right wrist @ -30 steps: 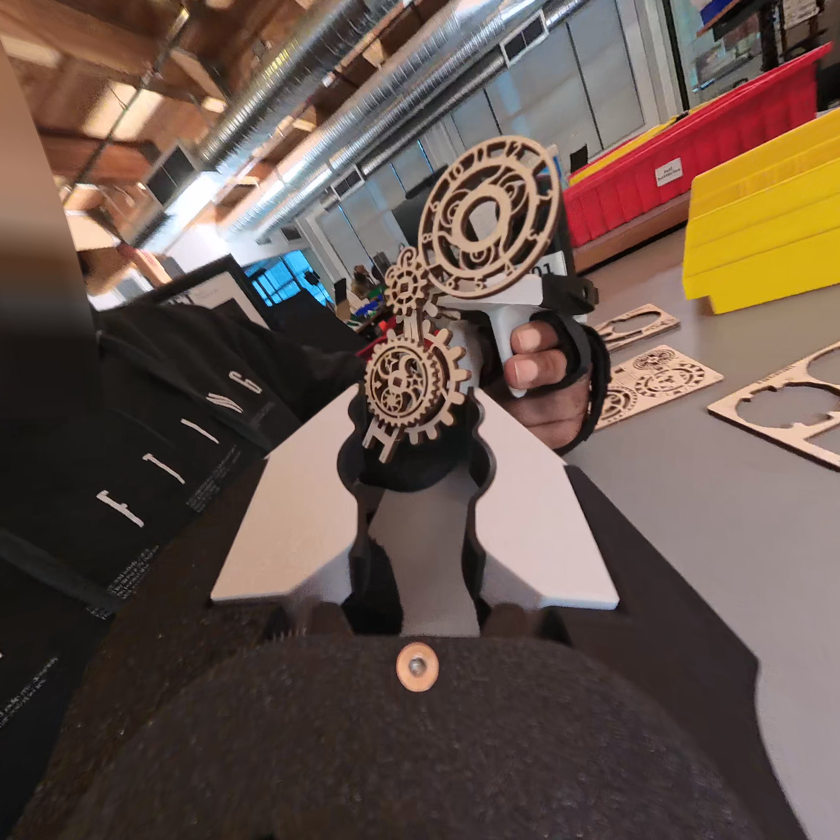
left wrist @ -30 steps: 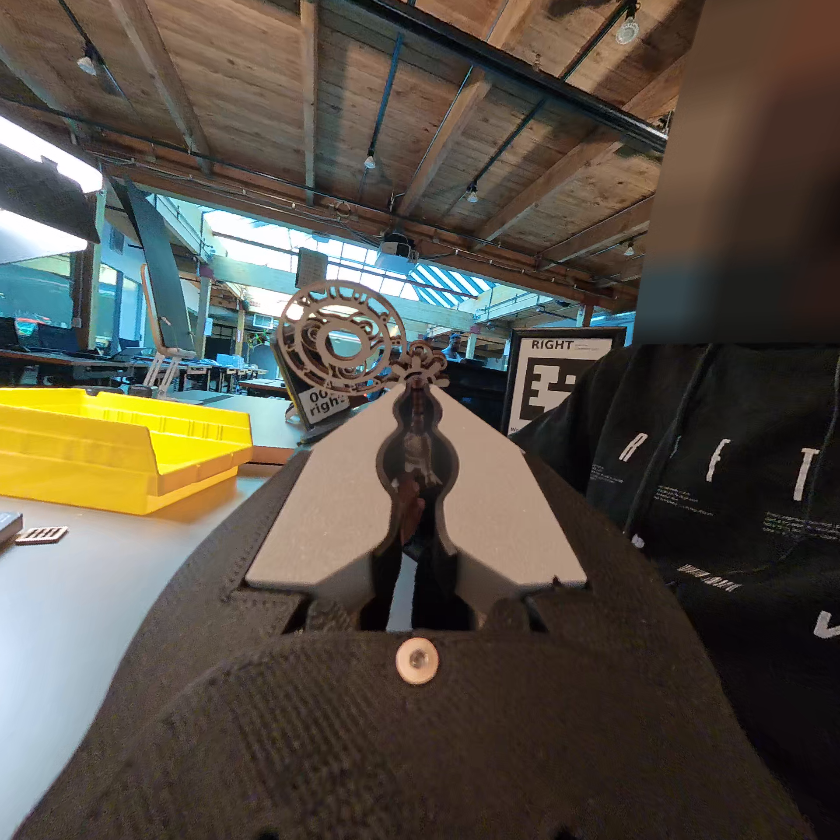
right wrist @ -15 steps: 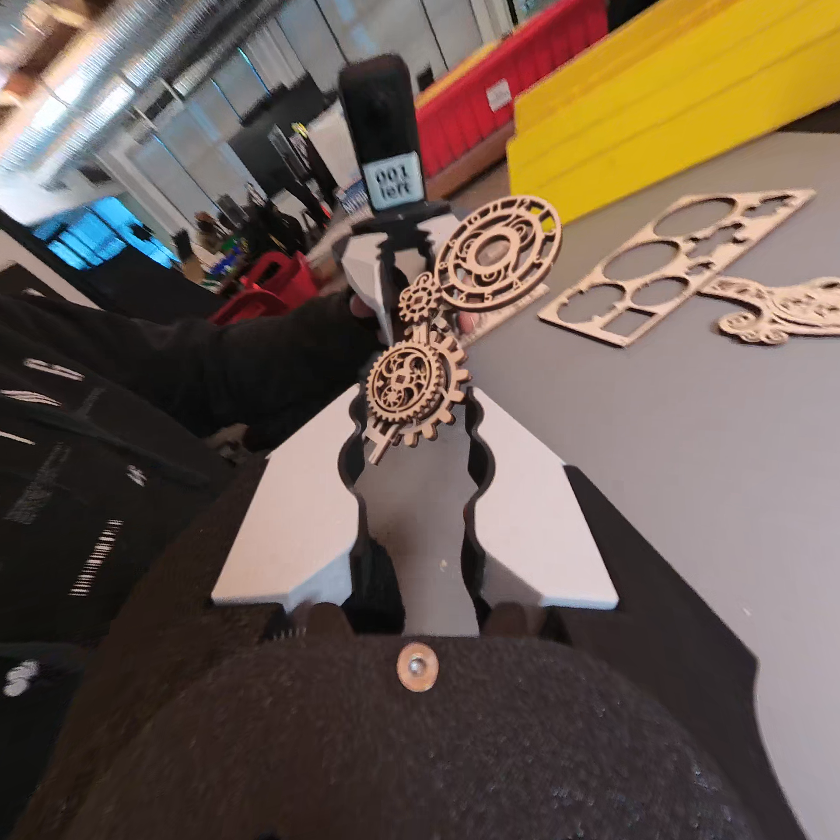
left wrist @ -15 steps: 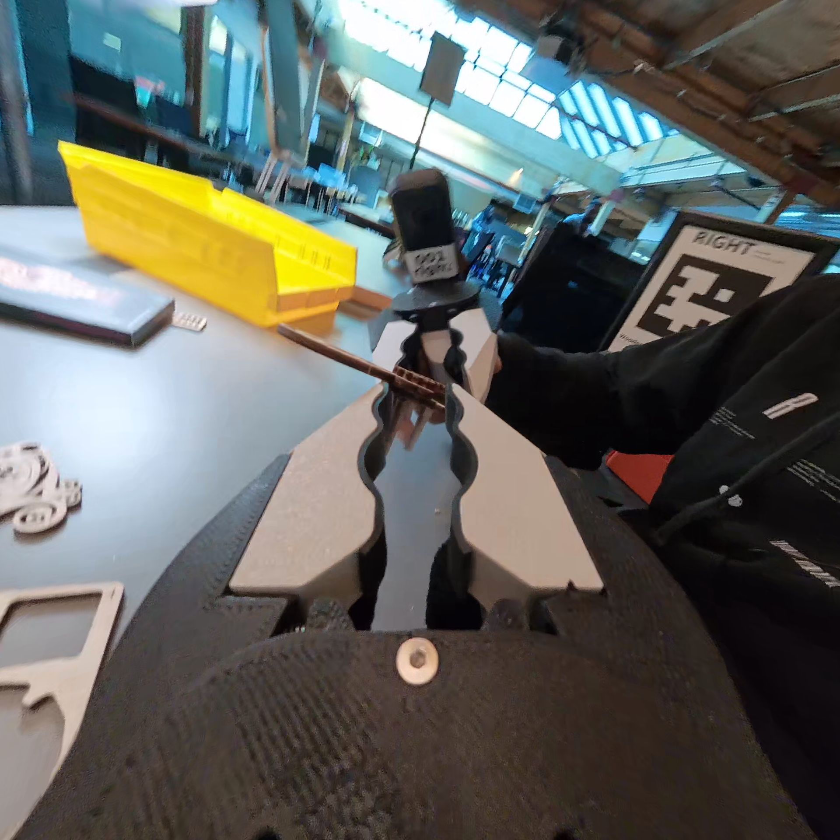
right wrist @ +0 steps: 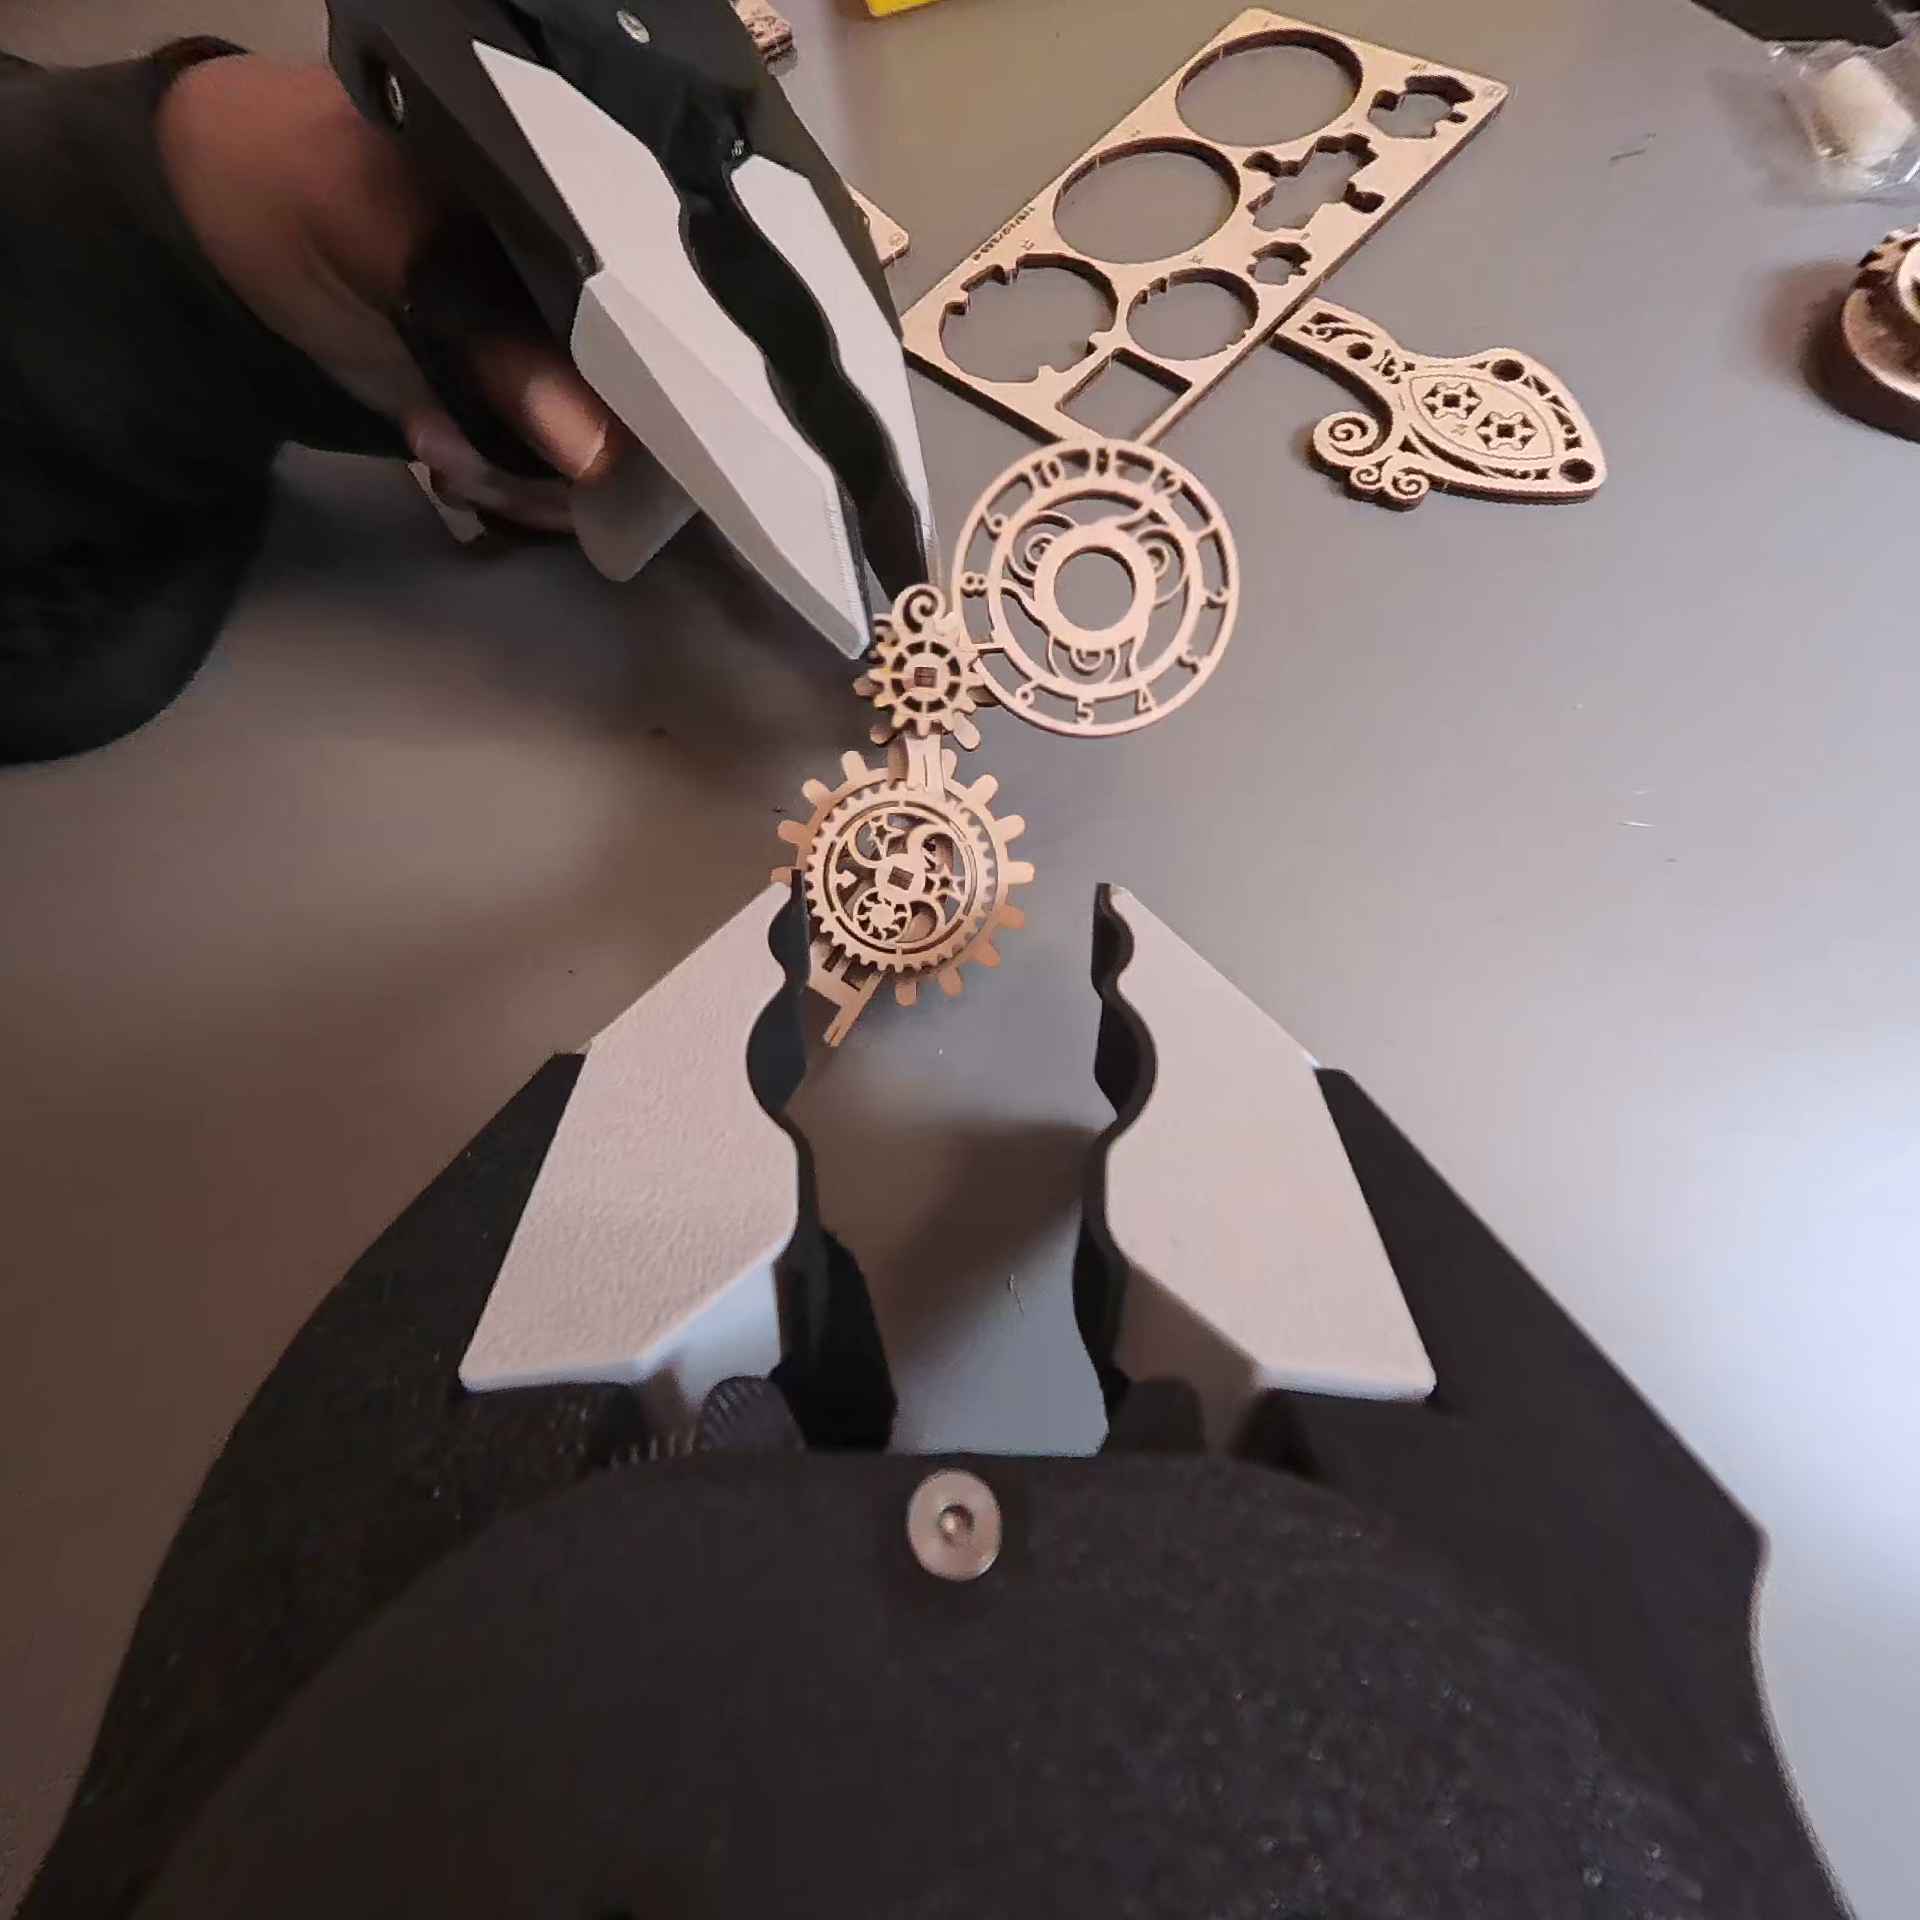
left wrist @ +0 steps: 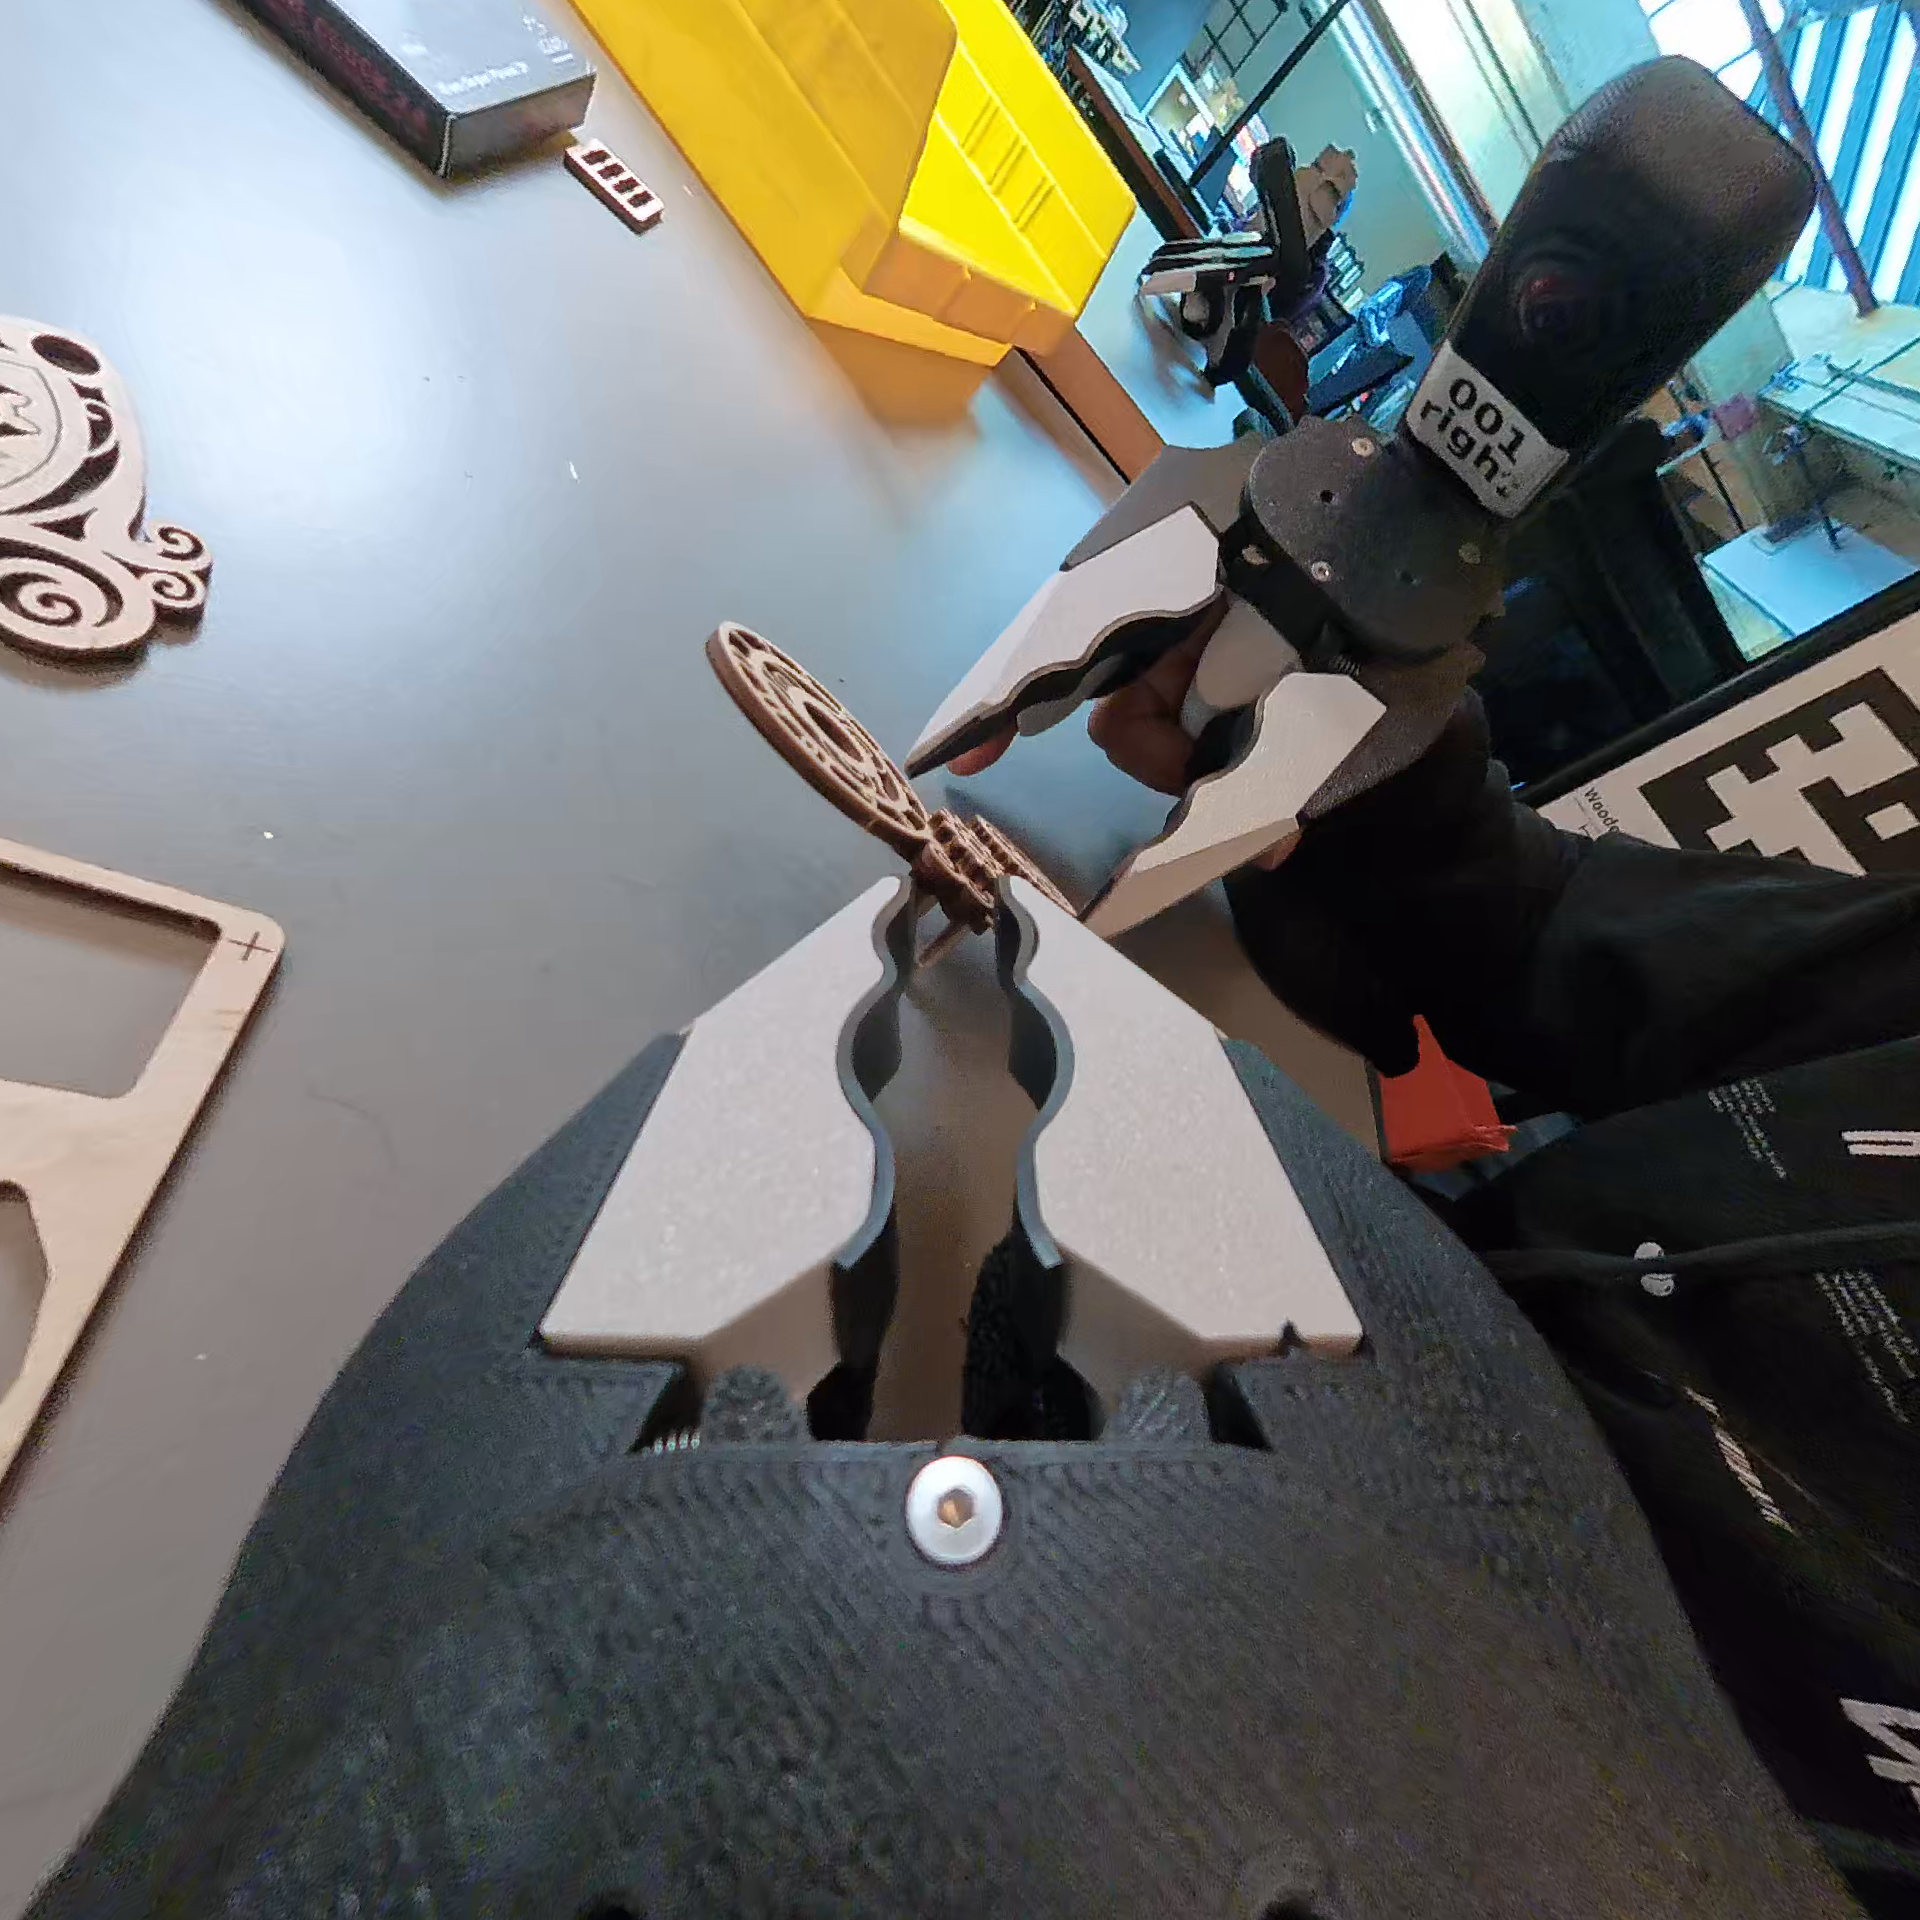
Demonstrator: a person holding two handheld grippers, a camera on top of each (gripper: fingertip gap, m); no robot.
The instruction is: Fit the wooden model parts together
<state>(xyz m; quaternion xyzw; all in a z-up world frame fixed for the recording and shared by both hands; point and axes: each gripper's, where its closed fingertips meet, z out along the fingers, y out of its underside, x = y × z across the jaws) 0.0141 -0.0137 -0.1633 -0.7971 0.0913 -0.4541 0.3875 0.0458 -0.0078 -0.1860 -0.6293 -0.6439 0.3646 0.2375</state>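
A wooden gear assembly (right wrist: 904, 883), made of a clock-face disc, a small gear and a large gear, hangs tilted just above the grey table (right wrist: 1455, 935). My left gripper (left wrist: 951, 894) is shut on its small gear, with the disc (left wrist: 821, 727) sticking out beyond the tips. In the right wrist view the left gripper (right wrist: 888, 608) comes in from the upper left. My right gripper (right wrist: 945, 899) is open wide. The large gear lies next to its left pad and the right pad stands clear. The right gripper also shows open in the left wrist view (left wrist: 1003, 836).
An emptied wooden parts sheet (right wrist: 1195, 239), an ornate teardrop piece (right wrist: 1455, 436) and a round part (right wrist: 1886, 322) lie beyond. A yellow bin (left wrist: 914, 177), a black box (left wrist: 447, 62), a small slotted piece (left wrist: 613, 185) and a cut-out frame (left wrist: 104, 1039) lie to the left. About 5 centimeters separates my left fingertips from my right. Both grippers' tips are roughly 15 centimeters from the ornate teardrop piece (right wrist: 1455, 436).
The right jaws have opened off the large gear they held. The left jaws, open half a second ago, have closed on the small gear. Both grippers have tipped down towards the table.
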